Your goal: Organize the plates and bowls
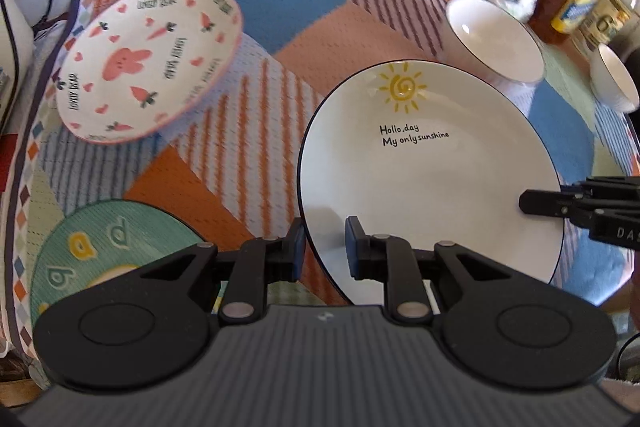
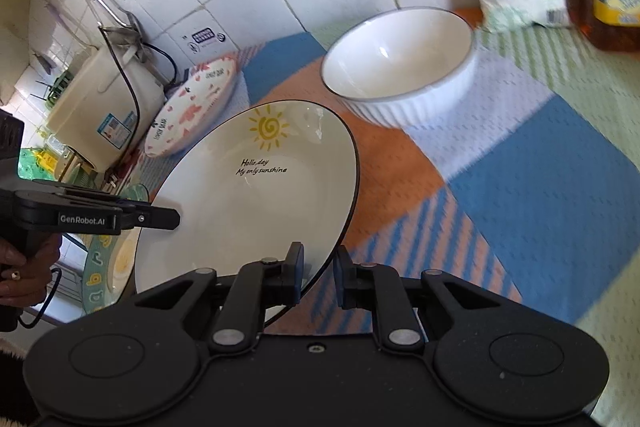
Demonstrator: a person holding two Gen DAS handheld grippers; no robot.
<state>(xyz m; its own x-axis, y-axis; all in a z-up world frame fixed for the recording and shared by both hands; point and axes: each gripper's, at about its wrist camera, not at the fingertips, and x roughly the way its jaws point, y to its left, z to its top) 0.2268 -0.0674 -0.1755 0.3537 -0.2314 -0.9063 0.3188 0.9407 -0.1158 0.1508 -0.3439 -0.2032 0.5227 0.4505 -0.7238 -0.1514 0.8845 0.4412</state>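
sunshine plate reading "Hollo,day", "GenRobot.AI" left gripper
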